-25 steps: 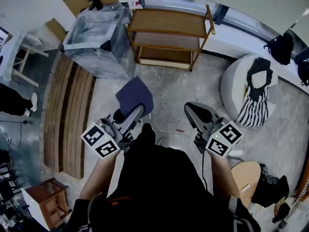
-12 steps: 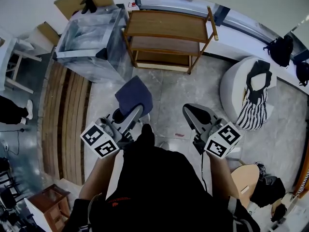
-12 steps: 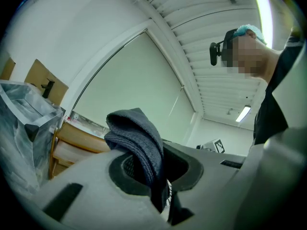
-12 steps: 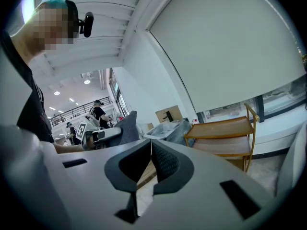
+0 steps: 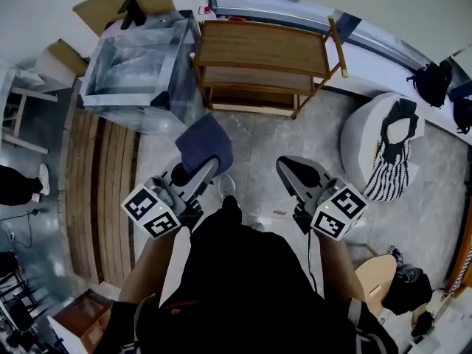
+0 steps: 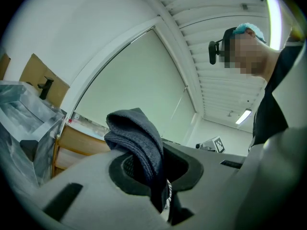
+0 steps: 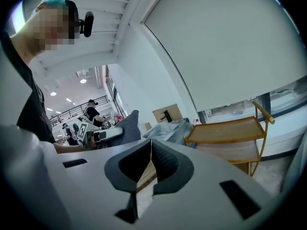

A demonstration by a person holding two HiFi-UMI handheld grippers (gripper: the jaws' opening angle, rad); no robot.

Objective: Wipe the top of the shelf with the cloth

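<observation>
The dark blue cloth [image 5: 204, 144] is clamped in the left gripper [image 5: 200, 174], well apart from the wooden tiered shelf [image 5: 265, 46]; the right gripper [image 5: 289, 169] is closed empty. The approach is judged in hand: the cloth must be carried onto the top board.

Two grippers are counted, left gripper [image 5: 209, 167] and right gripper [image 5: 285, 167]; one blue cloth [image 5: 202, 141], one wooden shelf [image 5: 265, 47], one pouffe [image 5: 363, 137].

A plastic-wrapped crate [image 5: 136, 65] stands upper left, a cardboard sheet [image 5: 118, 7] behind it; wooden slats [image 5: 96, 186] lie along the floor [image 5: 258, 146]. At right — a round white seat [image 5: 361, 135] carrying a striped bag [image 5: 389, 172], a black backpack [image 5: 429, 82] beyond.
</observation>
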